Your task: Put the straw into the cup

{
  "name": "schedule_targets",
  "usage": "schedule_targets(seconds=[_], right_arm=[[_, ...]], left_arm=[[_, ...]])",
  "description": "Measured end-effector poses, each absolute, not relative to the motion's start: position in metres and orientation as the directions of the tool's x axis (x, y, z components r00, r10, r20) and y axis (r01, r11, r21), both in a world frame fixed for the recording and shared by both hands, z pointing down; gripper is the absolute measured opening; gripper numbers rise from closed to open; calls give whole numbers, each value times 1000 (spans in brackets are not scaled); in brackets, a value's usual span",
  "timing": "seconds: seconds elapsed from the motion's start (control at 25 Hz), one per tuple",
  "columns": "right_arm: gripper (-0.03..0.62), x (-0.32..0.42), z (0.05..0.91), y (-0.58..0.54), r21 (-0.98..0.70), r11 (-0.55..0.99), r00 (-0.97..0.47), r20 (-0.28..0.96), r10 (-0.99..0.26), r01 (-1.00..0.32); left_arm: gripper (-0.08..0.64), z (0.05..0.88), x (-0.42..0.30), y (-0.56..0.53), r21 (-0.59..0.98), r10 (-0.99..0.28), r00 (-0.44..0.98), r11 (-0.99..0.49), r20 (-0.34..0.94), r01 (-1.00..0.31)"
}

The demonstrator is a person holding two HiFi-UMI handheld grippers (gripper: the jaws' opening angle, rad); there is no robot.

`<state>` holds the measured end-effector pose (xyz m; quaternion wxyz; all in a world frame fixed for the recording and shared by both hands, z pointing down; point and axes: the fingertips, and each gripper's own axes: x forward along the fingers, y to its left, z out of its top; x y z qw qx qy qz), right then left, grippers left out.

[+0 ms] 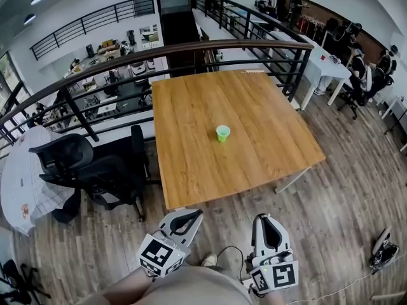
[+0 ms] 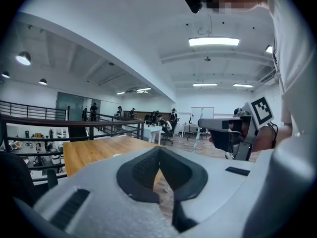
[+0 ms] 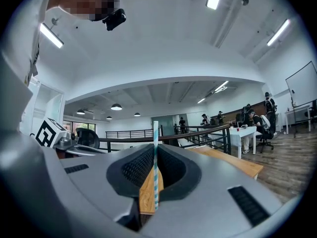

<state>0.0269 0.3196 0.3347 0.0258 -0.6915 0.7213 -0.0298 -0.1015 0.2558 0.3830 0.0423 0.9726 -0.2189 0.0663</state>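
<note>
A small green cup (image 1: 222, 133) stands upright near the middle of the wooden table (image 1: 191, 170). Both grippers hang near my body, short of the table's near edge. My right gripper (image 1: 266, 218) is shut on a blue-and-white striped straw (image 3: 155, 167). The straw stands upright between the jaws and sticks out above them. My left gripper (image 1: 193, 214) has its jaws closed together with nothing between them. In the left gripper view the right gripper (image 2: 225, 130) shows to the right, with the thin straw (image 2: 196, 134) rising from it. I cannot make out the straw in the head view.
A black office chair (image 1: 89, 167) stands left of the table. A dark railing (image 1: 191, 48) runs behind the table's far edge. Wood floor lies to the right, with a white table (image 1: 327, 65) and seated people further back.
</note>
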Motion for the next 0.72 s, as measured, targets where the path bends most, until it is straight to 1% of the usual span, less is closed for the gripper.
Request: schedule_targets(seconds=[0.24,0.44,0.72], right_arm=[[34,50,331,332,-37,52,-51,-4,-999,-998],[34,62,338,339,-68,18,-19,0,-1000,-998],[34,64,342,338,-89,23,-24,12,-1000,-996]], left_arm=[[14,380,-79,268,38,-412,899,-906,151,-422],[14,380,-73,272,25,-406,899,-909,161,-415],[12,380,-63,266,22,-398,903,-913,165,-406]])
